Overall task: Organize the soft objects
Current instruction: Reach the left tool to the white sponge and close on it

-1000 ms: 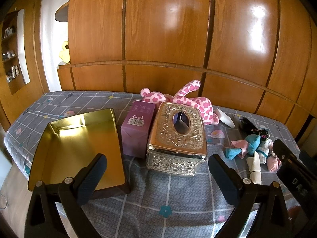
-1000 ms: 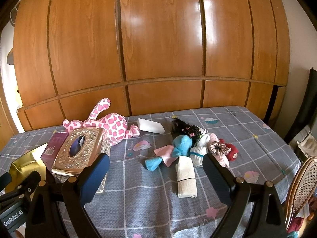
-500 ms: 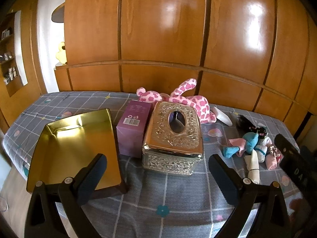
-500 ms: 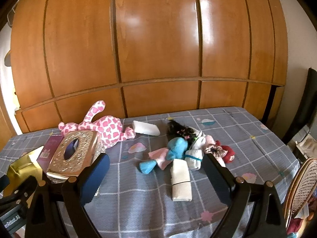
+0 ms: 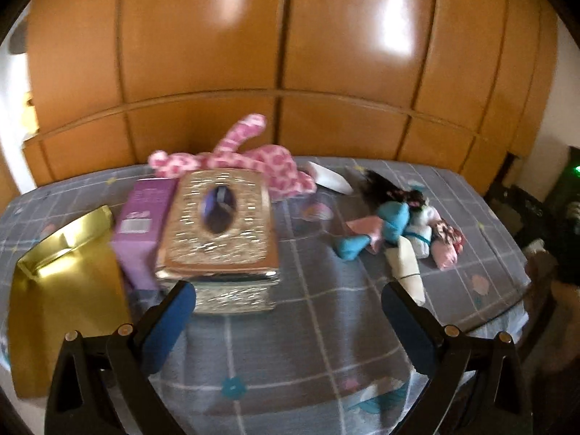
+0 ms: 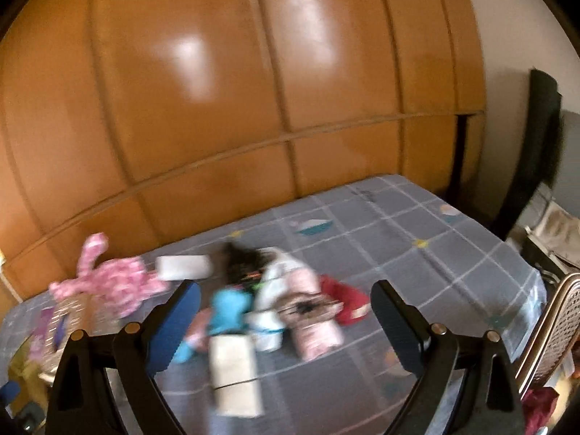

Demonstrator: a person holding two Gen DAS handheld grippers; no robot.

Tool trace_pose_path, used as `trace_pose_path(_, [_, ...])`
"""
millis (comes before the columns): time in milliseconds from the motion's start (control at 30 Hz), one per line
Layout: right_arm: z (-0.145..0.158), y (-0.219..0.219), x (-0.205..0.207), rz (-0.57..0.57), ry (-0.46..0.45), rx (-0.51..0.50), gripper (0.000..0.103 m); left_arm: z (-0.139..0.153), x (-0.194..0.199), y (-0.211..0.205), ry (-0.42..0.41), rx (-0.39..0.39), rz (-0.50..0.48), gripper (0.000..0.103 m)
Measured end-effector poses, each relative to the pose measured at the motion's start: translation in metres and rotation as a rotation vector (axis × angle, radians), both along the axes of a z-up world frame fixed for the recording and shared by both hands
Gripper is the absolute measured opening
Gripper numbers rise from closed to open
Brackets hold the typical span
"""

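Both views are smeared by motion blur, so small details are uncertain. The left tongs (image 5: 288, 302) are spread wide and pinch nothing, held above the near edge of the worktop (image 5: 308, 344) with its grey checked cloth. Just ahead of their left finger stands an ornate metal tissue box (image 5: 219, 232), with a purple carton (image 5: 143, 224) touching its left side and a gold tray (image 5: 61, 301) further left. Behind the box lies a pink spotted plush toy (image 5: 253, 159). Ahead and to the right of the left tongs sits the pile of soft objects (image 5: 402, 232): blue, pink and white pieces, with a cream roll (image 5: 407, 272) reaching toward the right finger.

The right tongs (image 6: 286, 302) are also spread, empty, and hover directly over that same pile (image 6: 286, 308). Between their fingers show a blue piece (image 6: 230, 306), a pale pink roll (image 6: 315, 319) and a red item (image 6: 344, 299); the cream roll (image 6: 235, 375) lies nearest the camera. A white block (image 6: 185, 267) rests beyond the left finger, beside the plush toy (image 6: 108, 282).
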State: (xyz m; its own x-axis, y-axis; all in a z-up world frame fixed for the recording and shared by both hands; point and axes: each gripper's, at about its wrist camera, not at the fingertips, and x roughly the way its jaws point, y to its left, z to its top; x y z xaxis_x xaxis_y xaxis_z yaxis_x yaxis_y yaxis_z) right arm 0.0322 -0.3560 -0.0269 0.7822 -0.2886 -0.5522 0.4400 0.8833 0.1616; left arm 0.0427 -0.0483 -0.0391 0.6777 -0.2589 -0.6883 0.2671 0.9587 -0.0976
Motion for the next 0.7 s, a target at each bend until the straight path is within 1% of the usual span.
trace_pose_path(33, [-0.007, -0.017, 0.005, -0.027, 0.018, 0.008, 0.096, -0.002, 0.003, -0.006, 0.004, 0.002, -0.021, 0.103])
trace_pose_path(133, [-0.024, -0.045, 0.015, -0.06, 0.04, 0.021, 0.097, -0.01, 0.014, -0.03, 0.035, 0.018, -0.094, 0.103])
trace_pose_path(200, [-0.034, -0.057, 0.02, -0.051, 0.044, 0.052, 0.097, -0.017, 0.024, -0.044, 0.064, 0.013, -0.133, 0.103])
trace_pose_path(233, [-0.042, -0.065, 0.021, -0.042, 0.047, 0.084, 0.097, -0.02, 0.027, -0.048, 0.075, 0.015, -0.141, 0.103])
trace_pose_path(267, [-0.047, -0.069, 0.022, -0.041, 0.05, 0.093, 0.097, -0.025, 0.033, -0.056, 0.081, 0.025, -0.153, 0.102])
trace_pose_path(300, [-0.052, -0.07, 0.022, -0.038, 0.053, 0.097, 0.097, -0.028, 0.038, -0.061, 0.088, 0.037, -0.164, 0.098])
trace_pose_path(333, [-0.055, -0.072, 0.023, -0.034, 0.067, 0.107, 0.097, -0.034, 0.046, -0.069, 0.113, 0.056, -0.176, 0.092])
trace_pose_path(367, [-0.056, -0.074, 0.025, -0.026, 0.071, 0.133, 0.097, -0.038, 0.053, -0.075, 0.148, 0.059, -0.189, 0.09])
trace_pose_path(400, [-0.055, -0.074, 0.025, -0.012, 0.054, 0.147, 0.097, -0.042, 0.059, -0.079, 0.176, 0.058, -0.197, 0.086])
trace_pose_path(433, [-0.053, -0.073, 0.026, -0.004, 0.045, 0.14, 0.097, -0.046, 0.066, -0.084, 0.204, 0.057, -0.203, 0.082])
trace_pose_path(467, [-0.053, -0.072, 0.027, -0.001, 0.047, 0.131, 0.097, -0.051, 0.076, -0.089, 0.234, 0.056, -0.205, 0.082])
trace_pose_path(533, [-0.056, -0.072, 0.028, 0.022, 0.054, 0.158, 0.097, -0.056, 0.09, -0.096, 0.256, 0.058, -0.196, 0.082])
trace_pose_path(633, [-0.059, -0.072, 0.03, 0.043, 0.063, 0.199, 0.097, -0.056, 0.116, -0.109, 0.264, 0.087, -0.19, 0.082])
trace_pose_path(700, [-0.059, -0.069, 0.031, 0.062, 0.068, 0.203, 0.097, -0.051, 0.137, -0.121, 0.245, 0.103, -0.193, 0.083])
